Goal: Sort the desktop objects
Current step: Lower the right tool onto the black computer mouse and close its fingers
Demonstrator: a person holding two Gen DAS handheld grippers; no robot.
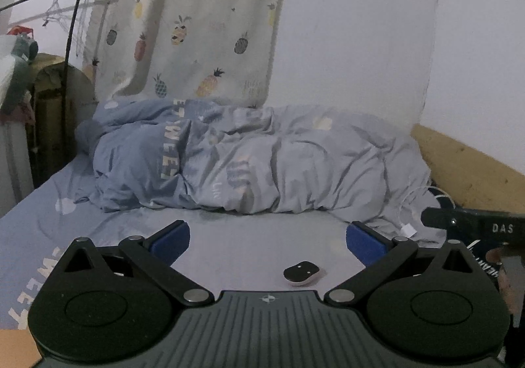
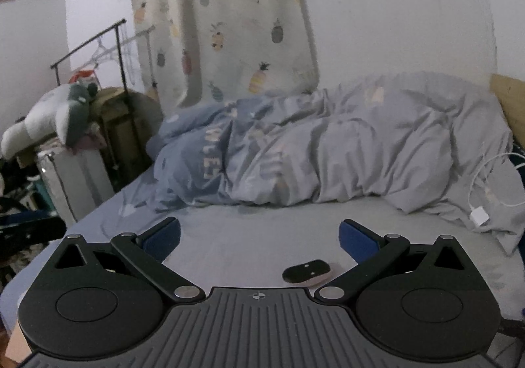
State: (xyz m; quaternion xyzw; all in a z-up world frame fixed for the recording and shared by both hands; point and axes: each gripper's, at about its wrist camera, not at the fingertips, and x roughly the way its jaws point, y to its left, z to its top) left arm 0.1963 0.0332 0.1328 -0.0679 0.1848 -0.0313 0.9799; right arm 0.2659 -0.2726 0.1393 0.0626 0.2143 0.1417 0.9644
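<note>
Both claws, left claw (image 1: pixel 267 238) and right claw (image 2: pixel 259 236), held wide apart, nothing gripped. Small black mouse (image 1: pixel 301 272) seen on bed sheet (image 1: pixel 249 236), at 5 o'clock between fingers. Risk judged: smooth rounded shell may be squeezed out on soft sheet.

A: What is this room?

B: A bedroom in dim, bluish light. A bed (image 1: pixel 229 249) with a pale blue sheet fills the near ground, and a crumpled blue duvet (image 1: pixel 249 161) is heaped across its far side.

A: And behind it?

B: A plain white wall (image 1: pixel 377 39), with a cream curtain (image 1: pixel 190 23) printed with pineapples hanging left of centre, its hem touching the duvet.

A: Any furniture?

B: A wooden headboard (image 1: pixel 466 171) at the right. At the far left a black clothes rail (image 2: pixel 95 43) with hangers, and near it a plush toy (image 2: pixel 59 118) draped over stacked clutter.

A: Anything else?

B: A white cable (image 2: pixel 485 190) on the bedding near the headboard.
</note>
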